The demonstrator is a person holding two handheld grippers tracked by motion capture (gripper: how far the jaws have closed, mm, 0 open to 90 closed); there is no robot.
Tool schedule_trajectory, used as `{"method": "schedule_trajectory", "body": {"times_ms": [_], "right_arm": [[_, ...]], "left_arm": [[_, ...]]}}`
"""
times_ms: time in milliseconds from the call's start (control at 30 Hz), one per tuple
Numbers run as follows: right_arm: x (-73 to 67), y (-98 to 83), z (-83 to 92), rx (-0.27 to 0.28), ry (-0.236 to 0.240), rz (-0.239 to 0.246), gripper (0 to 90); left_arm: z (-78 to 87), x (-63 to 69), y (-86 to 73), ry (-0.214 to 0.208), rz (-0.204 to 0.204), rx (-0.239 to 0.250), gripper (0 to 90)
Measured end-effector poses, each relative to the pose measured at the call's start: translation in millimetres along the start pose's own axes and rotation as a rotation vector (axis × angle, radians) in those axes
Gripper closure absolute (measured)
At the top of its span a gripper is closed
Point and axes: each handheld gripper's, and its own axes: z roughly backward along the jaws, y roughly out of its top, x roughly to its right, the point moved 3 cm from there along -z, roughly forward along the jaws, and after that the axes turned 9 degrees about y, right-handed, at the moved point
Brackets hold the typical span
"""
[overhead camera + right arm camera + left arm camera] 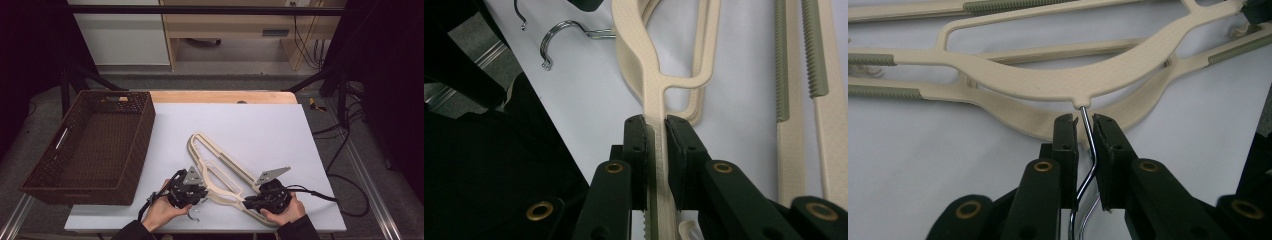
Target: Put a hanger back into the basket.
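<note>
Here, left tongs (1085, 131) pinching hanger hook (1088, 145) — table edge (200, 231) close.

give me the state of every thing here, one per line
top hanger: lying flat on the white board, gripped at two spots
lower hanger: flat beneath the top one
metal hook: between the left jaws
left gripper: shut on the hook's wire stem
right gripper: shut on a hanger arm
wicker basket: upright, empty, at the board's left edge
</note>
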Motion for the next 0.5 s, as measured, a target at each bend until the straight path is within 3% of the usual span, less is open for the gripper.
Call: {"method": "schedule_trajectory", "body": {"times_ms": [167,333,367,500], "right_arm": [[-0.5,-0.1,1.5,0.003,0.005,0.003,79.5],[-0.3,-0.7,2.6,0.000,0.006,0.019,79.0],[-0.4,-0.6,2.5,0.000,-0.001,0.020,78.8],[-0.5,-0.8,2.3,-0.002,0.011,0.036,77.2]], "left_arm": [[4.4,3.5,3.7,0.012,-0.021,0.010,82.4],[7.2,4.8,6.6,-0.002,-0.040,-0.007,84.2],[8.0,5.2,7.9,0.015,-0.050,-0.012,85.3],[10.6,3.8,10.6,0.017,-0.068,-0.022,86.2]]}}
